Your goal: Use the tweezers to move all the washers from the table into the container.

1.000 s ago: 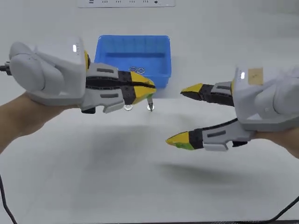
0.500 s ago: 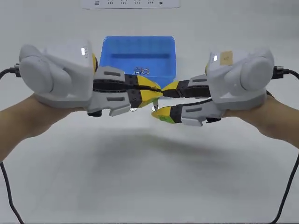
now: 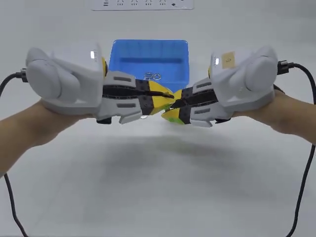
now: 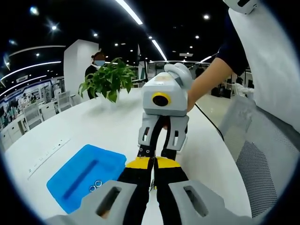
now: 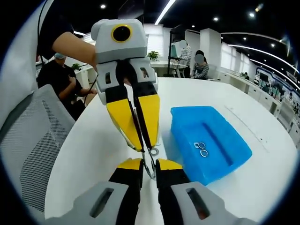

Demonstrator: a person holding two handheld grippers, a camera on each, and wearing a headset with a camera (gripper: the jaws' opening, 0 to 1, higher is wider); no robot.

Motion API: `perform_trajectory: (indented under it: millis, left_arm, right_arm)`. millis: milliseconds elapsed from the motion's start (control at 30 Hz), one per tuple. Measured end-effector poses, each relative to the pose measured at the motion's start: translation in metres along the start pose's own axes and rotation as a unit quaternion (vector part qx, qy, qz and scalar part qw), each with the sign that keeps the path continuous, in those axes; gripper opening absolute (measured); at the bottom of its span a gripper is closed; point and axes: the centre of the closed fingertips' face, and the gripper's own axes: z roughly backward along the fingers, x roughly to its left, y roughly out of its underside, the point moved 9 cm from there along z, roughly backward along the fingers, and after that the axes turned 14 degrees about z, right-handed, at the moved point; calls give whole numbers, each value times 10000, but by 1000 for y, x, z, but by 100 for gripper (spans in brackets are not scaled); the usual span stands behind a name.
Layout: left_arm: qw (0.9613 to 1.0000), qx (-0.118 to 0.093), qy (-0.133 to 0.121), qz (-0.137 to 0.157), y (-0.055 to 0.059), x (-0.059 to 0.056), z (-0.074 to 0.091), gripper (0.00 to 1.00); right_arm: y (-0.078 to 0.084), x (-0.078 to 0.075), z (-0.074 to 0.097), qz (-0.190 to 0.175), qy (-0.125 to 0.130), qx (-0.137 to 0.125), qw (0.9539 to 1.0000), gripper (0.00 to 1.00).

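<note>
Blue container [image 3: 148, 52], silver washers [image 3: 153, 76], silver tweezers [image 5: 148, 164], white table [image 3: 148, 187]

Open office: white table [image 4: 108, 126], potted plant [image 4: 110, 79], mesh chair [image 5: 33, 140], ceiling strip lights [image 4: 136, 11].

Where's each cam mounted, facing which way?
Head view: on the headset, looking forward and down at the left gripper and right gripper meeting tip to tip before the blue container; both forearms show.
Left gripper view: on the left gripper, facing the right gripper; own jaws at bottom.
Right gripper view: on the right gripper, facing the left gripper and tweezers; own jaws at bottom.
Shared: all three see the blue container holding washers.
</note>
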Motion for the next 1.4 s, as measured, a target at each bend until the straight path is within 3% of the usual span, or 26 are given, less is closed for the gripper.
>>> perform_trajectory:
  millis: [300,467,767,900,1033,1233,1400]
  left_arm:
    - [10000,69,24,-29,0,2,3,6]
    - [10000,90,0,2,0,2,3,6]
    - [9991,256,-168,-290,-6,4,0,7]
    - [9993,188,-167,-260,-7,2,2,17]
    - [9986,349,-200,-331,-4,-3,6,21]
    - [9988,-2,-483,6,-5,-6,15,36]
    - [9955,-335,-808,359,-9,-7,24,41]
  right_arm:
    - [2,-2,-3,190,-95,-105,9997,11]
    - [5,-4,-3,101,-156,-261,9995,10]
    - [5,-7,-3,53,-91,-296,9995,9]
    - [4,-9,-1,-11,-12,-282,9996,9]
    - [1,-9,2,-54,44,-329,9994,9]
    - [-7,-6,10,-151,188,-473,9986,10]
    - [-16,-7,20,-188,306,-567,9977,10]
